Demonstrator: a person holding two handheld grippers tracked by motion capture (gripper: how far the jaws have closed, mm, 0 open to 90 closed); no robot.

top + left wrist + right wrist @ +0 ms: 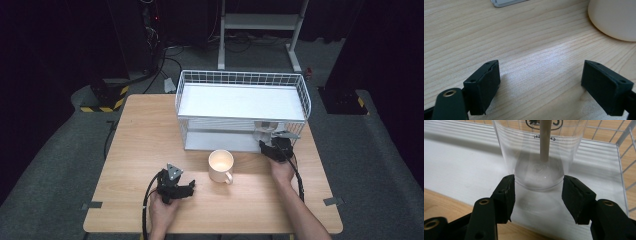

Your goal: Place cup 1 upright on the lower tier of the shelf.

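Right gripper view: your right tongs (537, 188) are clamped on the base of a clear plastic cup (539, 152), one pad touching each side. The cup stands upright on the white lower shelf (461, 165) of the wire rack (242, 80), straight ahead of those tongs, with a beige stick (545, 140) inside it. Your left tongs (540, 82) rest open over bare table (524, 37), nothing between the pads. A cream mug (221, 165) stands just beyond them, between the two tongs in the high view.
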